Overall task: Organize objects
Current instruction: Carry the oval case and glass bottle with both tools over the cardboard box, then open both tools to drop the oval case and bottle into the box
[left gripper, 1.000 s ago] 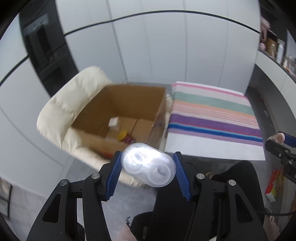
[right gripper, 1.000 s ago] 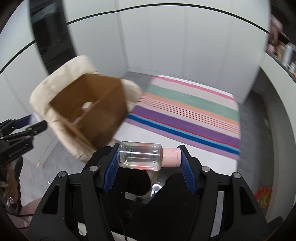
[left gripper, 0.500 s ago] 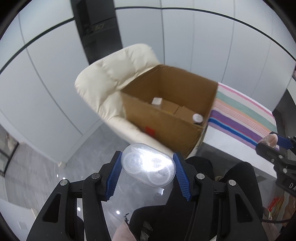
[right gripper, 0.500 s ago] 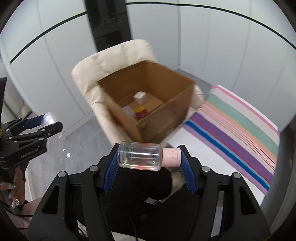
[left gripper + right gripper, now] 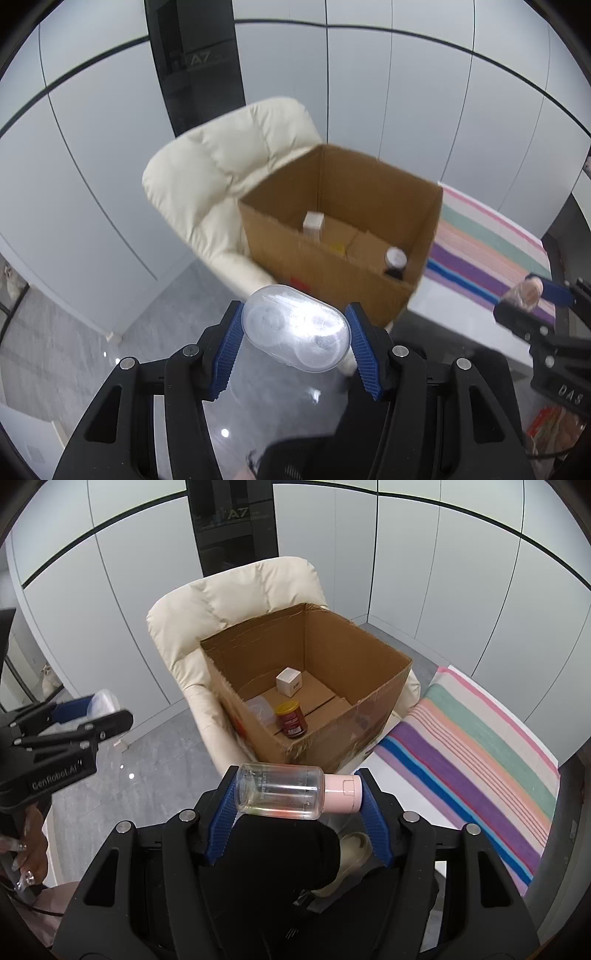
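My left gripper (image 5: 293, 338) is shut on a clear oval plastic case (image 5: 295, 334), held in the air short of an open cardboard box (image 5: 332, 273). My right gripper (image 5: 297, 792) is shut on a clear bottle with a pink cap (image 5: 295, 792), lying crosswise between the pads, just short of the same box (image 5: 332, 734). Inside the box lie a small white carton (image 5: 289, 681), a red jar with a yellow lid (image 5: 292, 719) and a clear container (image 5: 260, 710). The left gripper also shows at the left of the right wrist view (image 5: 99, 710).
The box sits on a cream padded armchair (image 5: 229, 598). A striped cloth (image 5: 480, 746) covers a surface to the right. White wall panels stand behind. Grey tiled floor (image 5: 147, 775) lies to the left. The right gripper shows at the right edge of the left wrist view (image 5: 535, 295).
Both grippers have swung left toward the chair and come closer to the box, which now sits centred ahead. Each still holds its object.
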